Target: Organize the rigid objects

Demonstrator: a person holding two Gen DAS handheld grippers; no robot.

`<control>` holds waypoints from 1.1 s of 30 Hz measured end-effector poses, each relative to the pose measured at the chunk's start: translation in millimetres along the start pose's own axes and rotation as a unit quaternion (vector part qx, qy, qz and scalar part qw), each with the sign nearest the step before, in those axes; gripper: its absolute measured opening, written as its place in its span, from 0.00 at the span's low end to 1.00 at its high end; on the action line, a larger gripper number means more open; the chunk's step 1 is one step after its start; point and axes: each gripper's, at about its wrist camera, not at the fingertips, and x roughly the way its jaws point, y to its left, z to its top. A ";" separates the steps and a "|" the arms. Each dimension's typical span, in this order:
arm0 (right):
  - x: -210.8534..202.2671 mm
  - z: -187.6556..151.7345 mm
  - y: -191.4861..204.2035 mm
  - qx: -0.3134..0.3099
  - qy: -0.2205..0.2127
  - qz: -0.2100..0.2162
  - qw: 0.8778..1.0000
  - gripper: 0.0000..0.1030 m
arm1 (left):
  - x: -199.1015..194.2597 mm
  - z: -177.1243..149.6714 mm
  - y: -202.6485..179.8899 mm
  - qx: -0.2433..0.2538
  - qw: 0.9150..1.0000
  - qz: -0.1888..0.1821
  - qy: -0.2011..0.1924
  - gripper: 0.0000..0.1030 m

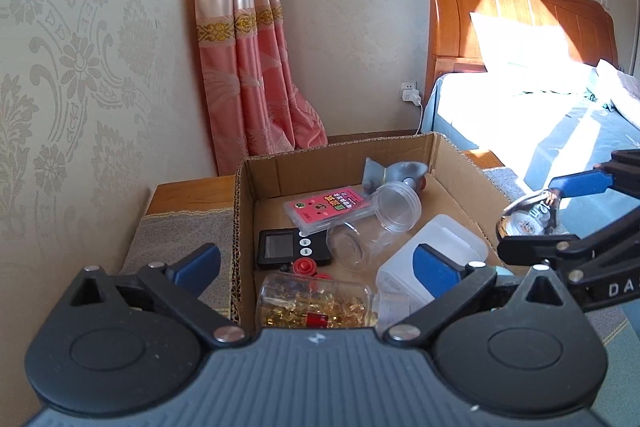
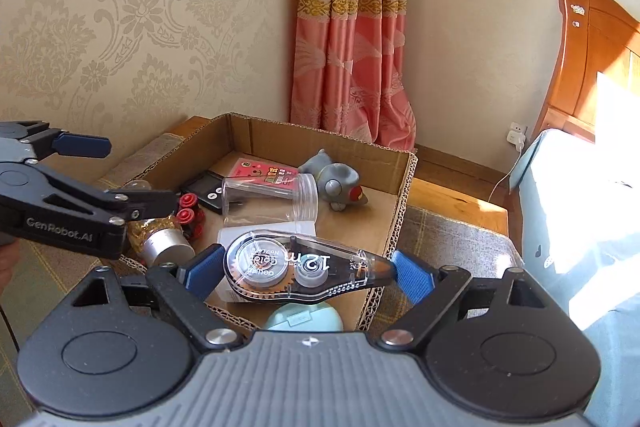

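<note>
Over cardboard box (image 2: pixel 404 179): right gripper (image 2: pixel 308 273) fingers pinching correction tape (image 2: pixel 296 267); only left view shows left gripper (image 1: pixel 316 267) fingers spread, empty.

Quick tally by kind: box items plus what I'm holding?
Clear jars/bottles: 2 (empty jar, capsule bottle)
Cases/boxes: 2 (pink case, white box)
Black timer: 1
Toys: 2 (grey figure, red piece)
Mint round thing, near edge: 1
Correction tape, in right jaws: 1
Total: 9

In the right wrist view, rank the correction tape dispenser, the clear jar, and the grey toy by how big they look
1. correction tape dispenser, though it is nearest the camera
2. clear jar
3. grey toy, close to the jar
</note>
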 end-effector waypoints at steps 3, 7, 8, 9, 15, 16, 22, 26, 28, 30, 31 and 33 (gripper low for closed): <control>19.8 13.6 -8.9 0.019 0.006 0.004 1.000 0.90 | -12.3 -7.3 1.9 -0.002 1.000 0.012 -0.004 0.99; 46.7 29.6 -16.8 0.040 0.011 -0.007 0.999 0.90 | -20.5 -14.8 3.7 0.000 1.000 0.026 -0.003 0.99; 53.8 33.3 -18.6 0.046 0.013 -0.011 0.999 0.90 | -21.5 -15.8 4.1 0.001 1.000 0.028 -0.002 0.99; 60.0 36.2 -20.3 0.053 0.019 -0.012 0.998 0.90 | -22.7 -17.2 4.7 0.001 1.000 0.030 -0.003 0.99; 63.1 39.2 -18.7 0.068 0.026 -0.028 0.997 1.00 | -28.4 -20.6 3.8 0.009 0.999 0.041 -0.010 0.99; 56.7 38.0 -17.3 0.072 0.024 -0.027 0.997 1.00 | -29.9 -20.9 3.6 0.008 0.999 0.043 -0.011 0.99; 21.4 33.2 -3.5 0.090 0.045 -0.058 0.993 1.00 | -42.4 -20.6 6.5 -0.017 0.999 0.042 -0.009 0.99; -9.0 18.9 11.8 0.101 0.060 -0.087 0.989 1.00 | -51.3 -18.1 10.1 -0.048 0.997 0.055 0.019 0.99; -22.7 7.8 20.3 0.108 0.063 -0.099 0.987 1.00 | -56.6 -18.1 10.3 -0.059 0.996 0.066 0.025 0.99; -36.4 -4.5 28.3 0.119 0.065 -0.110 0.985 1.00 | -61.0 -18.4 9.1 -0.060 0.995 0.075 0.031 0.99; -40.6 -8.6 30.8 0.124 0.066 -0.111 0.984 1.00 | -62.7 -18.5 7.9 -0.059 0.995 0.077 0.035 0.99; -50.0 -18.3 37.9 0.133 0.071 -0.111 0.982 1.00 | -66.3 -18.8 5.1 -0.057 0.995 0.073 0.040 0.99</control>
